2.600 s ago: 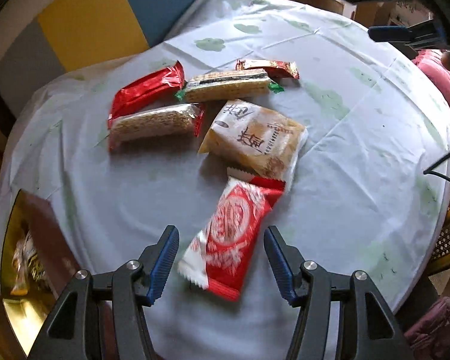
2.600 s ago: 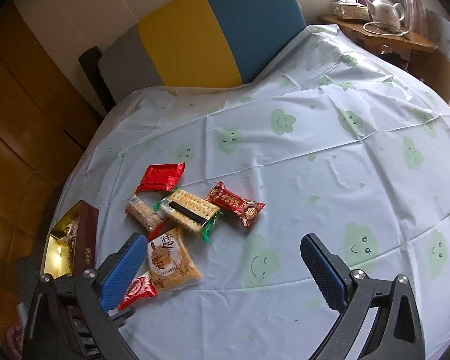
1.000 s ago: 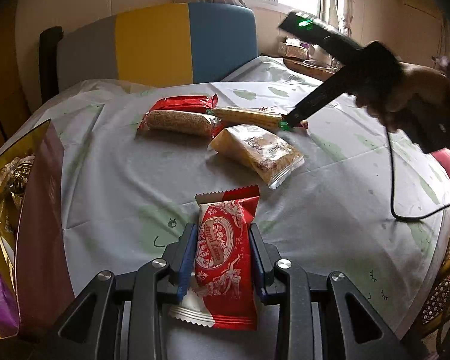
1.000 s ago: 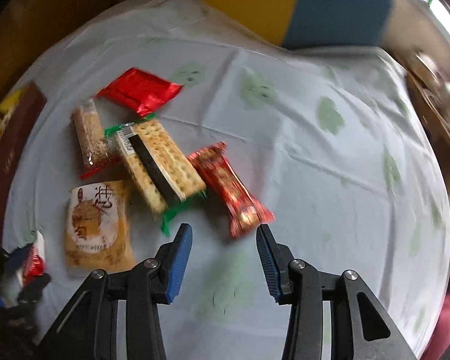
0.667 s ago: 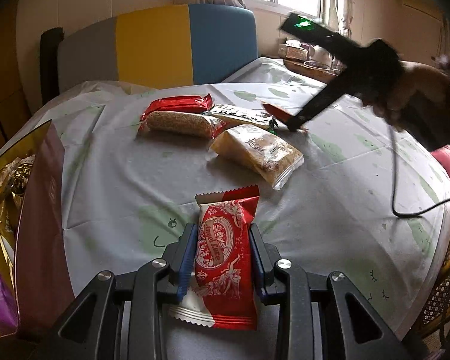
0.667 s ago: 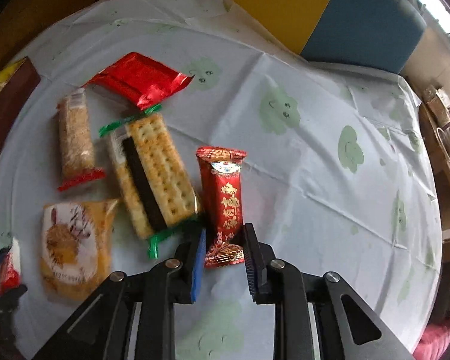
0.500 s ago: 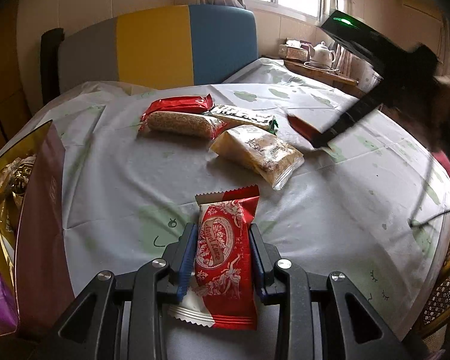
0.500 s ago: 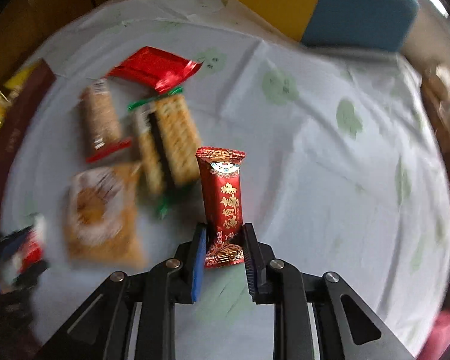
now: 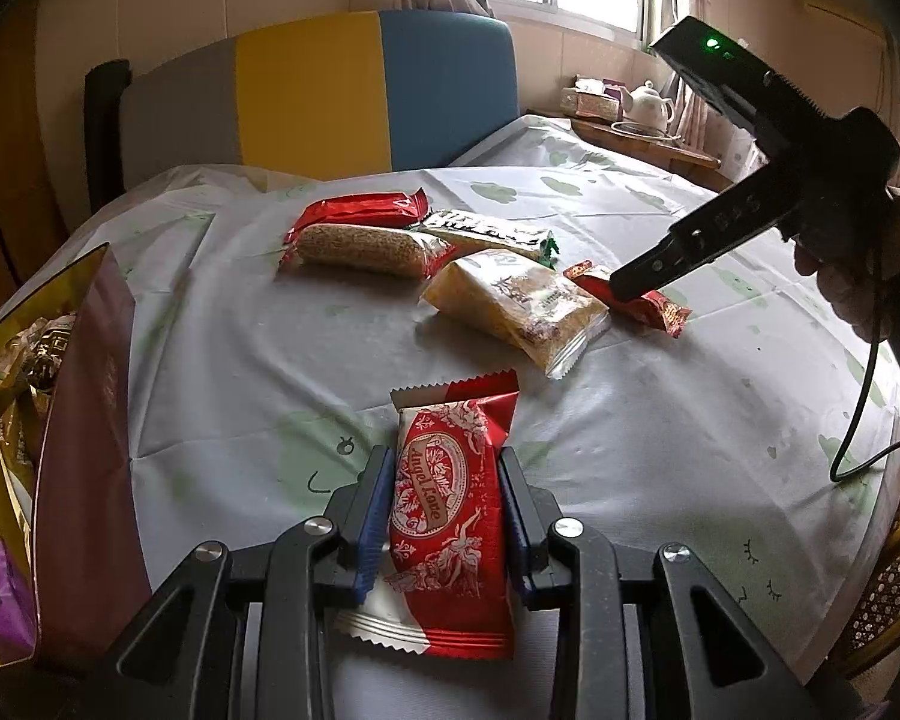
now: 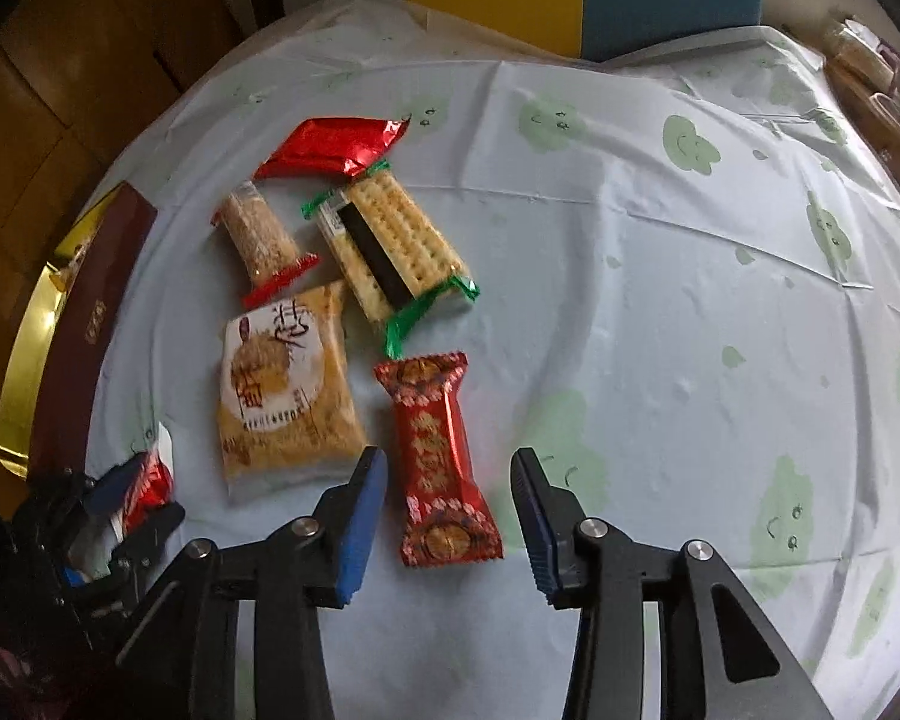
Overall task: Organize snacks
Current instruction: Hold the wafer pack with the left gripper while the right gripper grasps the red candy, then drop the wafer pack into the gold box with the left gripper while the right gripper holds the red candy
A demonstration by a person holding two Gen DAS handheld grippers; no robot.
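Now our left gripper [image 9: 441, 521] clamps the red-white wafer pack [image 9: 448, 516]; our right gripper [image 10: 448, 513] sits released, straddling the dark-red candy bar [image 10: 439, 464].

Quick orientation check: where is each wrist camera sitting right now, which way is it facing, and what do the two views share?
Left wrist: low over the table's near edge, facing the colour-block chair; its left hand-held gripper clamps the red-and-white packet; the person's right hand shows.
Right wrist: high, looking down on the tablecloth; its right hand-held gripper, open, straddles the red-gold candy.
Shared: both show the orange packet, the cracker pack, and each other's gripper.
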